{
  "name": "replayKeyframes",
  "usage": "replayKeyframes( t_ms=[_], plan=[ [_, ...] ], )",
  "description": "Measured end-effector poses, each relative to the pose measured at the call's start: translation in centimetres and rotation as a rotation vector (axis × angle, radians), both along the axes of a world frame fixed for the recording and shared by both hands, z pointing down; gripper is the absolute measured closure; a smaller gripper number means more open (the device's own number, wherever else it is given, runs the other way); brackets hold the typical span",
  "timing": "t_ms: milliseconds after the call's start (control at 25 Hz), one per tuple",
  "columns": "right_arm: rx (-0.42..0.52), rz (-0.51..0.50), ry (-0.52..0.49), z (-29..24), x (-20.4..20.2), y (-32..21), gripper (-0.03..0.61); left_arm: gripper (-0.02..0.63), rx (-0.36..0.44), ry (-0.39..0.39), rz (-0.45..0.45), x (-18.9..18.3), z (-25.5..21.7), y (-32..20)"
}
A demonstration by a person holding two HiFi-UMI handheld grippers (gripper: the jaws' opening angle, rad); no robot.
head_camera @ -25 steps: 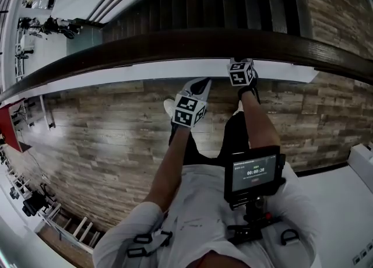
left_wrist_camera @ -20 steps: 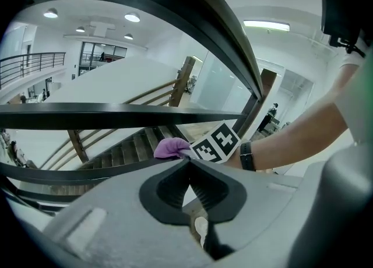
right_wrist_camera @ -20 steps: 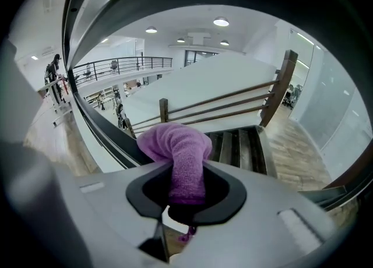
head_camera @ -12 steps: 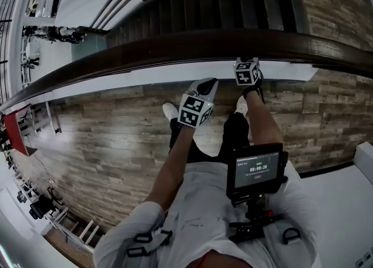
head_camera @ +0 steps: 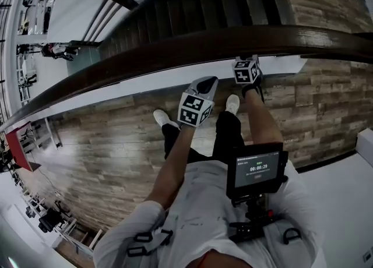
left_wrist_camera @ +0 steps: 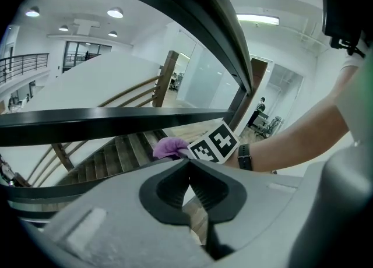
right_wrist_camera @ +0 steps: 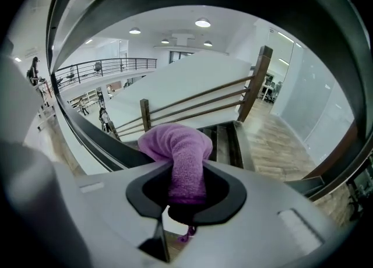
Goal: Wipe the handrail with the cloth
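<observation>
Cloth (right_wrist_camera: pixel 178 144) clamped in right tool (right_wrist_camera: pixel 186 194), against handrail (head_camera: pixel 175 50)

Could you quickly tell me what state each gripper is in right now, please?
Left gripper: shut, holding nothing.
Right gripper: shut on the purple cloth.
</observation>
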State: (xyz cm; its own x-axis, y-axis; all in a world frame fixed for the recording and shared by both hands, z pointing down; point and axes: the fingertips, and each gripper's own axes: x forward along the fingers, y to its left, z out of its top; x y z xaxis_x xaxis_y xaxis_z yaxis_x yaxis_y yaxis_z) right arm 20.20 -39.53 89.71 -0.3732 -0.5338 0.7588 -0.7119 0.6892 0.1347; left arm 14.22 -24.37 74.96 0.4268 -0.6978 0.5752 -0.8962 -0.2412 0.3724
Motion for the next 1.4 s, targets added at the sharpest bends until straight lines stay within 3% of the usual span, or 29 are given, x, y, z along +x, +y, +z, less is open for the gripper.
replayKeyframes(
  t_ms=[440,680,1400],
  plan=[
    [0.057,0.099,0.009,-0.5,7.2,-3.6,0.497,0.614,0.016,0.019,0.085,6.8,1.2,-3.9],
    [0.076,0.125,0.037,1.3,15.6,-6.9,0.499,0.614,0.012,0.035,0.134,14.3,3.6,-7.0],
    [0.147,0.349,0.026,-1.6,22.4,-11.1,0.499,0.614,0.029,0.050,0.173,14.8,2.5,-8.3]
  ],
)
